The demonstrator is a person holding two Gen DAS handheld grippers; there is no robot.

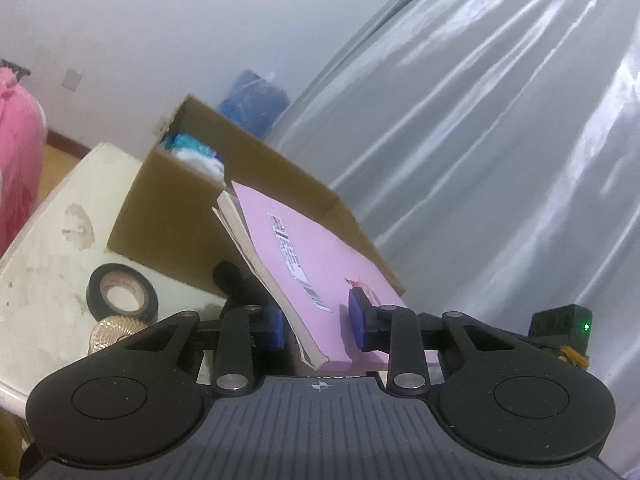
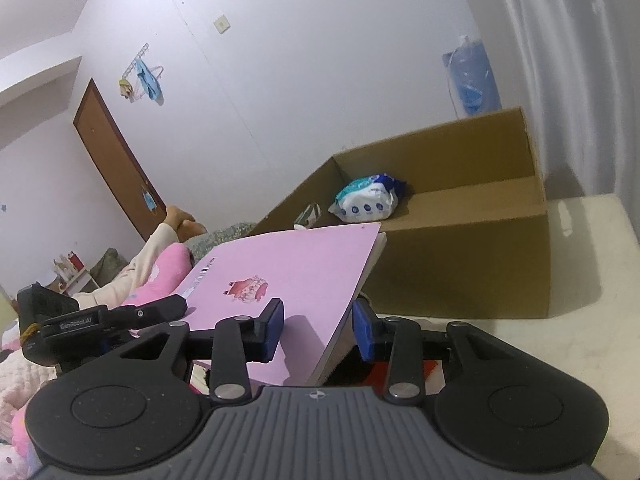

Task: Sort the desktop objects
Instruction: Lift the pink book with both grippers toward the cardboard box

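Observation:
A pink book with a cartoon figure and a barcode label on its cover is held tilted above the table, one corner toward the cardboard box. My left gripper is shut on its near corner, one blue pad on the cover and the other on the page side. In the right wrist view the pink book slopes up toward the cardboard box. My right gripper is shut on the near edge there, with its left pad on the cover.
A black tape roll and a gold ribbed disc lie on the worn white table. A wipes pack sits inside the box. A shiny grey curtain hangs on the right. A person's sleeve shows at the left.

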